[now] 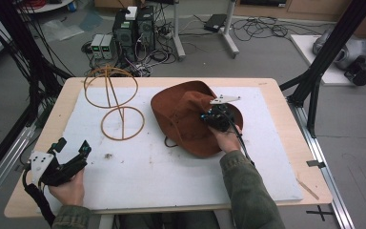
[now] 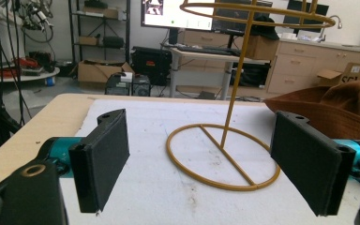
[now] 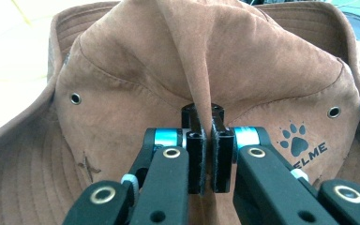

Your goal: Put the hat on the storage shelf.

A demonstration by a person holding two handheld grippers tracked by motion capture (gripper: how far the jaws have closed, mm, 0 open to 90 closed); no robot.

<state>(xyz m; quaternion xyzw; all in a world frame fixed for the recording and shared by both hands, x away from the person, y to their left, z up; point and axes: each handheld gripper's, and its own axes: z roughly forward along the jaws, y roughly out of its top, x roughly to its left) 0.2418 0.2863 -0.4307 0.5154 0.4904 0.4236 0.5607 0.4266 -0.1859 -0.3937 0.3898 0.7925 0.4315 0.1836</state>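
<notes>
Right gripper (image 1: 209, 116): jaws together, clamped on a pinched fold of the brown hat's (image 1: 183, 119) crown. In the right gripper view the fold of suede rises straight up from between the two pads, and the crown spreads to either side of the gripper (image 3: 205, 140); a metal eyelet sits on each side, and a paw-print logo lies just right of the jaws. The hat (image 3: 122, 84) rests brim-down on the white mat (image 1: 147, 167) covering the bench (image 1: 286, 124), directly under this gripper.

Left gripper (image 1: 71, 149): jaws apart, nothing between them, held just above the near left corner of the mat, well apart from the hat. In the left gripper view the wire hat stand (image 2: 225, 140) is ahead, between the two pads; its ring base lies flat on the mat and its thin post rises to an upper ring. The hat's brim (image 2: 328, 105) shows beyond the right-hand pad.

In the high view the stand (image 1: 116, 100) sits left of the hat, near but not touching it.
</notes>
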